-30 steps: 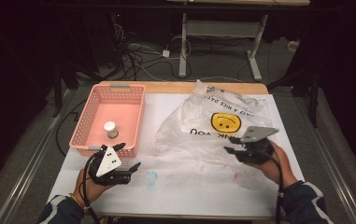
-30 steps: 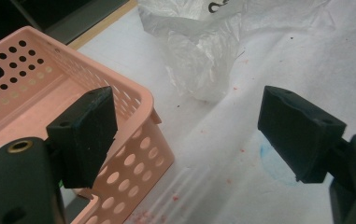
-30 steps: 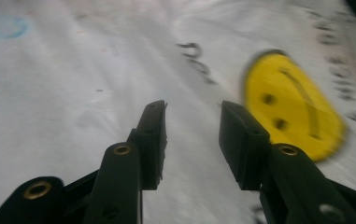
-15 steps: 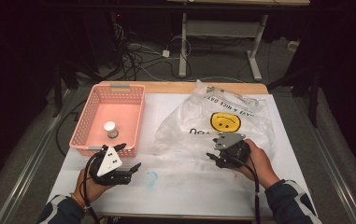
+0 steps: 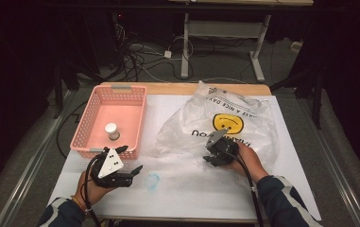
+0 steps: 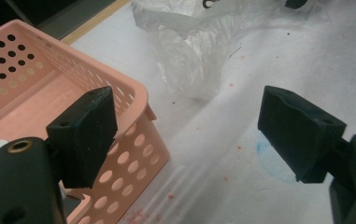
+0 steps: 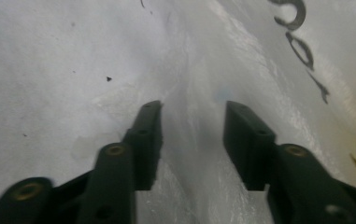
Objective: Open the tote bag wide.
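Up close, crinkly clear plastic bag [image 7: 199, 60], perforated pink basket [image 6: 133, 154], blocky black left claw [image 6: 199, 135].

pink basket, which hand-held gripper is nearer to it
Left. The left hand-held gripper sits open just off the pink basket at its near corner; the right hand-held gripper is across the table on the plastic bag.

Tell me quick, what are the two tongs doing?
Left tongs: open, holding nothing.
Right tongs: open, a ridge of the plastic bag between their jaws.
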